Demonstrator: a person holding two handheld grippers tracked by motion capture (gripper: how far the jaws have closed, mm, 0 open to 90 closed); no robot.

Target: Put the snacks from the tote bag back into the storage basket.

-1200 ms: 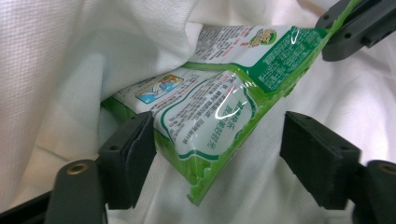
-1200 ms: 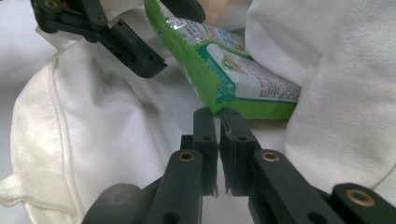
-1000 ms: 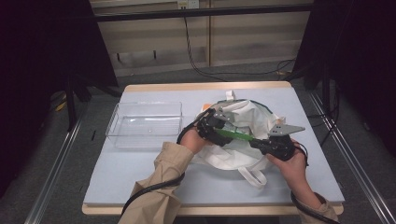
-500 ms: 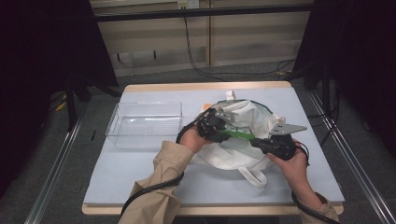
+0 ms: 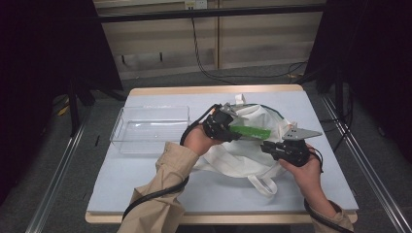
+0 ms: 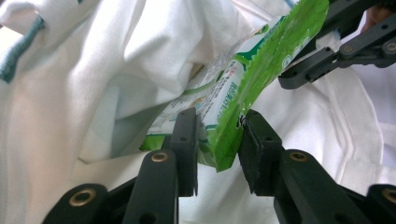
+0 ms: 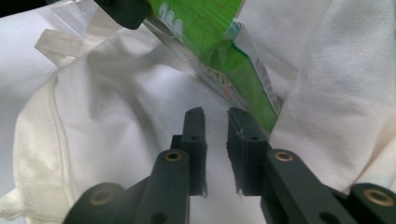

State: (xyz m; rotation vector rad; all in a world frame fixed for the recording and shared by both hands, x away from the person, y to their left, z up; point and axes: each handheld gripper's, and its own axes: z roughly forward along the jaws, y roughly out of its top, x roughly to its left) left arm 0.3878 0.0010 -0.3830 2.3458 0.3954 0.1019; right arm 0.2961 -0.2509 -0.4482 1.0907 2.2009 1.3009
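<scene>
A green snack packet (image 5: 251, 131) sticks out of the mouth of a white cloth tote bag (image 5: 243, 158) lying on the table. My left gripper (image 5: 236, 130) has just been closing and its pads now pinch the packet's (image 6: 261, 70) lower edge, as the left gripper view (image 6: 217, 135) shows. My right gripper (image 5: 266, 145) hovers at the bag's right side. Its jaws (image 7: 215, 119) have just been opening and stand a narrow gap apart over the white fabric, with nothing between them. The packet (image 7: 219, 51) hangs just beyond them.
A clear plastic bin (image 5: 145, 128) stands left of the bag. The bag's handles (image 5: 262, 184) trail toward the front edge of the pale blue table (image 5: 145, 189). Dark floor, metal rails and cables surround the table.
My left gripper has closed on the green packet and risen a little with it. My right hand has kept its place.
</scene>
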